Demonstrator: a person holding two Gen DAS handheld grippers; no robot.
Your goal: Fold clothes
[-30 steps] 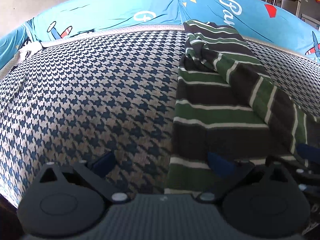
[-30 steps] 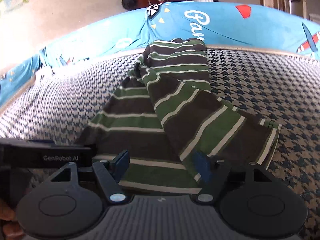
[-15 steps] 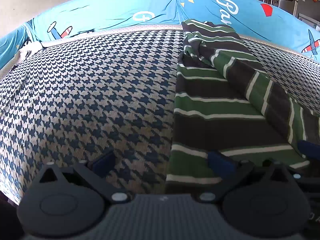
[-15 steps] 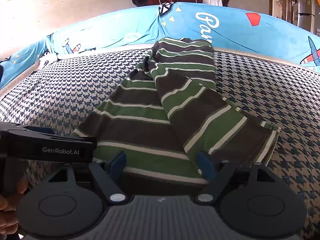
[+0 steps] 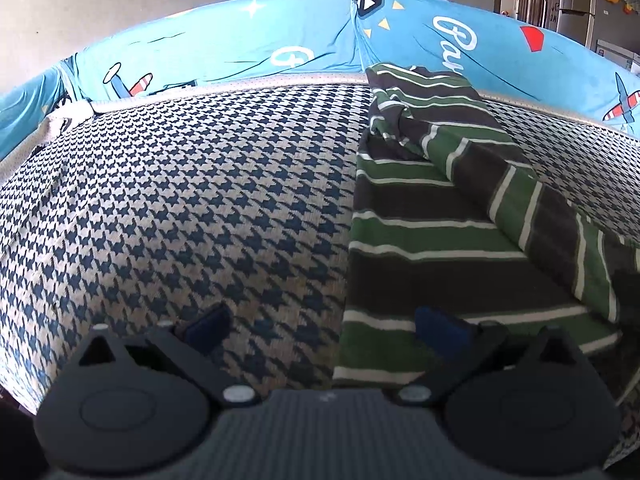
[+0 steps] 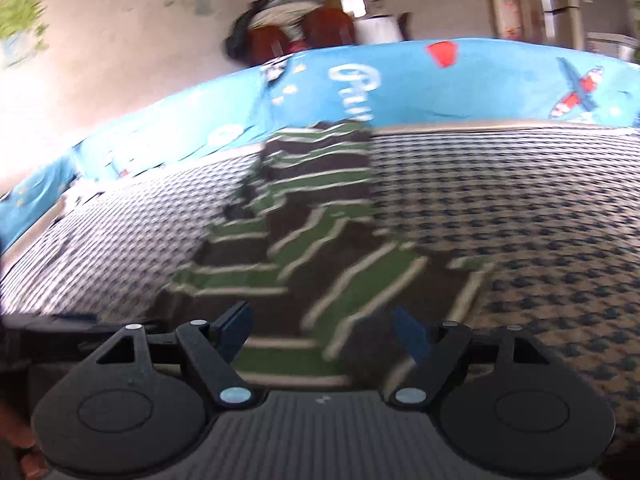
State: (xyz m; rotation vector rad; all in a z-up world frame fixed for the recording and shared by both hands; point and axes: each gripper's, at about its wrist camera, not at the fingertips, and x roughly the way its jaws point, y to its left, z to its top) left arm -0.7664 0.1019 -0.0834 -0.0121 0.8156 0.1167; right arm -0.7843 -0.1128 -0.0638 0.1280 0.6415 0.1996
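Striped shirt [image 5: 432, 240] lies on the bed [image 5: 180, 200], long axis running away from both tools. Left tool [image 5: 320, 324] apart, empty, straddling the shirt's left edge. Right tool [image 6: 322, 330] apart, empty, over the near hem, nearer the sleeve [image 6: 380, 272].

Houndstooth cover [image 5: 200, 208] in navy and beige spread across flat surface, pale trim along far edge. Bright blue sheet [image 5: 248, 44] with plane and lettering print rose behind it. Beyond: brown chairs [image 6: 320, 32] piled with dark items, white-clothed table [image 6: 378, 28], refrigerator [image 5: 572, 0] at right, leaf decals [image 6: 20, 20] on wall.
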